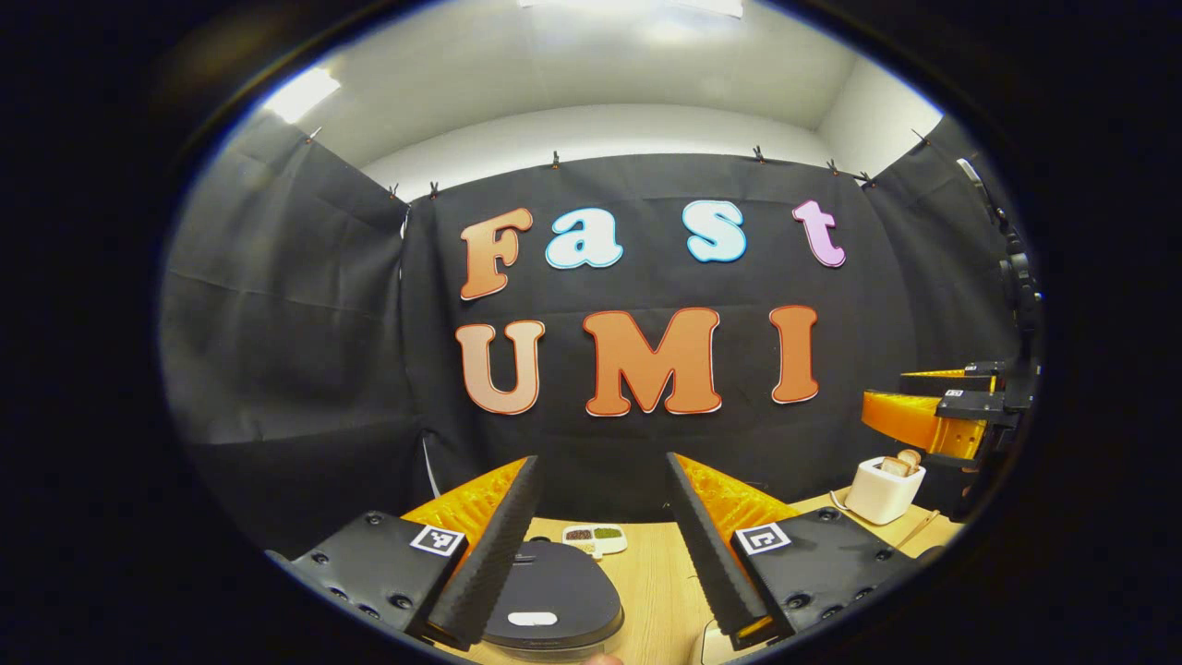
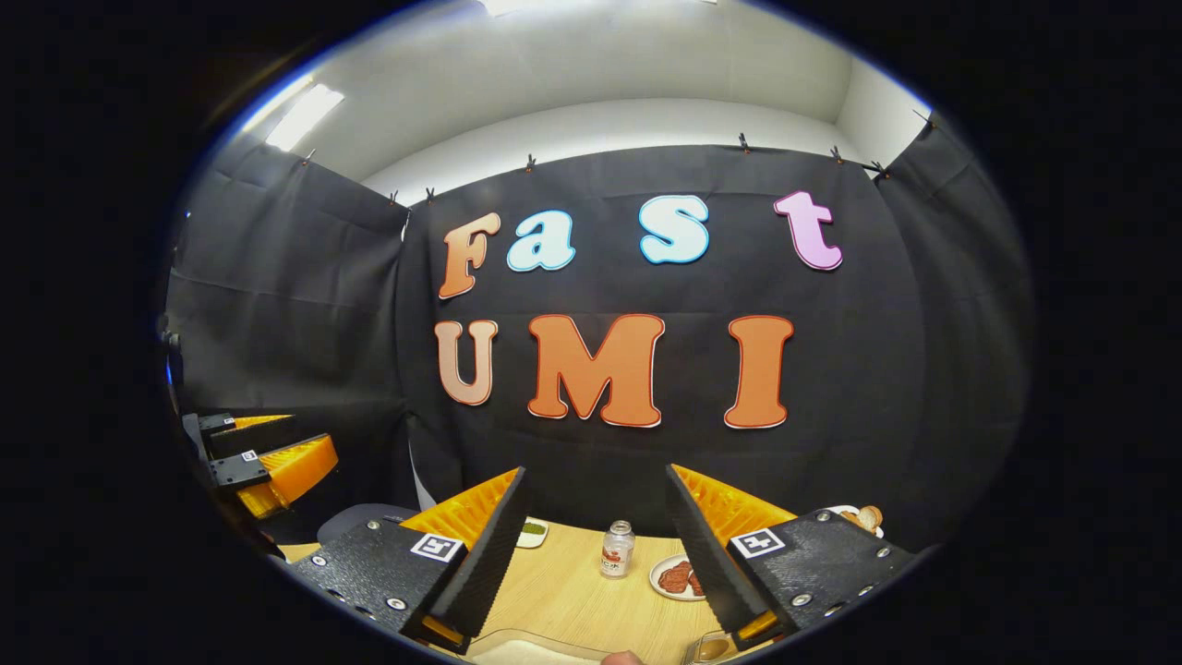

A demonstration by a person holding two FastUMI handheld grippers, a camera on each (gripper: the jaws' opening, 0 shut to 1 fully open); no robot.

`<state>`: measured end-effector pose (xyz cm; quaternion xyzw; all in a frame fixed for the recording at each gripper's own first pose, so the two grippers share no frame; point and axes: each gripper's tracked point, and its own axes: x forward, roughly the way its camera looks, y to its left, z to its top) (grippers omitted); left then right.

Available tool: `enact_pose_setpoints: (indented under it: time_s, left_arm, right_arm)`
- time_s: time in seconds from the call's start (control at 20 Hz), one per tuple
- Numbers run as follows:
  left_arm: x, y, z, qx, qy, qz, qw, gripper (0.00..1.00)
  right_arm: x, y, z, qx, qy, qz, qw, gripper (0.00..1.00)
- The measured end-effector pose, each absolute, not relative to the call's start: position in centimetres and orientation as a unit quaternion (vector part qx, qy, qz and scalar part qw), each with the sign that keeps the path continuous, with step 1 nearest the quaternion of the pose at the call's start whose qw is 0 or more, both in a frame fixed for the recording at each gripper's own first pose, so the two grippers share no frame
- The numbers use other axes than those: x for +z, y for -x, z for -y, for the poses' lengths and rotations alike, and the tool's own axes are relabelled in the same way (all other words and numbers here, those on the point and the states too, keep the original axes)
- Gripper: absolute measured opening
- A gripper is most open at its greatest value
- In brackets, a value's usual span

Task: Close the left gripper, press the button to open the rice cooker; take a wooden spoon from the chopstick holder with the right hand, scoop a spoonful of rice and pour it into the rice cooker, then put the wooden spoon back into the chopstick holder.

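Note:
The rice cooker (image 1: 554, 596), dark-lidded with a pale button (image 1: 533, 618) at its front, sits on the wooden table just below and between my left gripper's fingers; its lid is down. My left gripper (image 1: 601, 459) is open and holds nothing. A white chopstick holder (image 1: 884, 489) with wooden handles sticking out stands at the right, under the other gripper (image 1: 923, 406). In the right gripper view my right gripper (image 2: 596, 471) is open and empty above the table, and the left gripper (image 2: 268, 462) hangs at the far left. The holder's top (image 2: 863, 517) peeks past the right finger.
A small divided dish of beans (image 1: 596, 538) lies behind the cooker. In front of the right gripper stand a small bottle (image 2: 617, 549) and a plate of red meat (image 2: 679, 577). The rim of a clear container (image 2: 536, 645) shows at the bottom edge. Black cloth walls close the booth.

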<state>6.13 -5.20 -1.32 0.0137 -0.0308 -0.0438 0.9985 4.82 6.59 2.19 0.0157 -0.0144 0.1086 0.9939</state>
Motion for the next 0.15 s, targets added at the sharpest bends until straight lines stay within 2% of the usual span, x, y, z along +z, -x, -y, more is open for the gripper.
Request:
enact_pose_setpoints:
  time_s: [0.15]
  left_arm:
    - [-0.98,-6.02,5.73,-0.051,-0.013,0.039,0.998,0.85]
  right_arm:
    - [2.45,-4.80,-6.62,0.109,-0.016,0.019,0.994,0.90]
